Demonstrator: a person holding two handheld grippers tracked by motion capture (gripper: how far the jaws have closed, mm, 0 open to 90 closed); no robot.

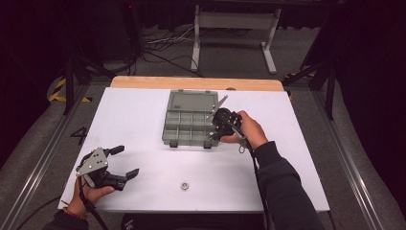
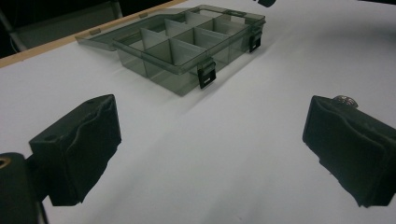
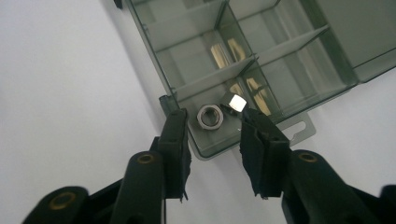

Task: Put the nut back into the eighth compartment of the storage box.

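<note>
In the high view, the right gripper (image 1: 218,125) covers the box's (image 1: 189,117) near-right corner compartment at 3 o'clock of the box. In the left gripper view, the right-hand pad (image 2: 348,149) hides most of the loose nut (image 2: 344,100) at 12 o'clock of the pad. In the right gripper view, the box lid (image 3: 362,28) is cut off at the 1 o'clock corner.

Pretty dim room overall, the light mostly lands on the white tabletop (image 1: 143,120), which has a bare wood strip (image 1: 196,83) along its far edge. Grey floor (image 1: 230,52) behind it, a tangle of cables (image 1: 163,45), and what looks like a white desk frame (image 1: 234,28). Yellow-black hazard tape (image 1: 60,91) on the left.
</note>
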